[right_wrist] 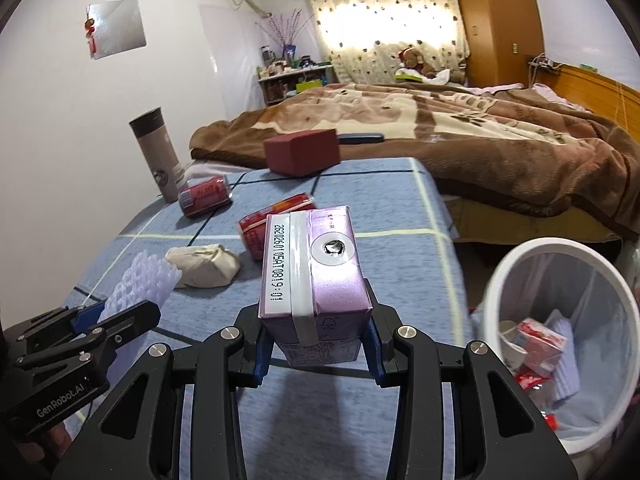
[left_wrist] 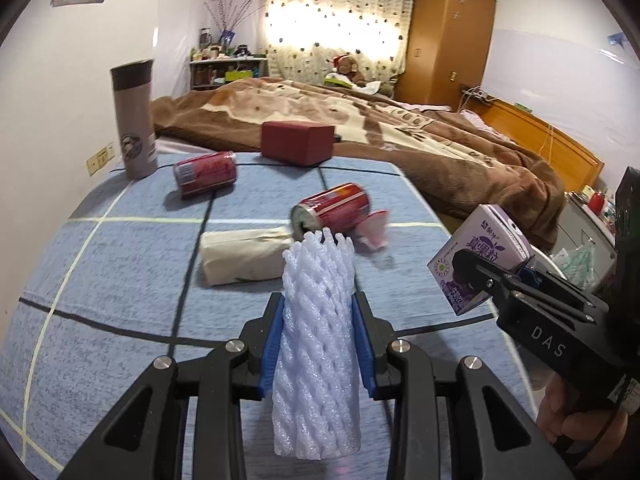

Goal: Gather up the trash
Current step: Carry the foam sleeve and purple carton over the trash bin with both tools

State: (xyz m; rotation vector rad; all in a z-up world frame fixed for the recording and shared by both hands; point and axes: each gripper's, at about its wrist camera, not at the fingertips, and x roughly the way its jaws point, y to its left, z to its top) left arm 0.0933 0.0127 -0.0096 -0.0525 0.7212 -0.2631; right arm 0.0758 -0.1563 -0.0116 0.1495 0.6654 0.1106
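Foam netting (left_wrist: 318, 344), white and ribbed, sits clamped in the left gripper (left_wrist: 318, 336) above the blue checked cloth (left_wrist: 120, 264); the right gripper (right_wrist: 316, 344) pinches a purple drink carton (right_wrist: 312, 276). Two red cans (left_wrist: 334, 210) and a tissue pack (left_wrist: 244, 256) lie mid-cloth, a tumbler (left_wrist: 134, 120) at its far left corner. Beside its right edge, a white bin (right_wrist: 560, 344) holds wrappers (one red carton).

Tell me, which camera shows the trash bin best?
The right wrist view: the white bin sits at the lower right beside the table, its mouth open to the camera, with cartons and wrappers inside. The left wrist view shows no clear bin, only clutter behind the right gripper.
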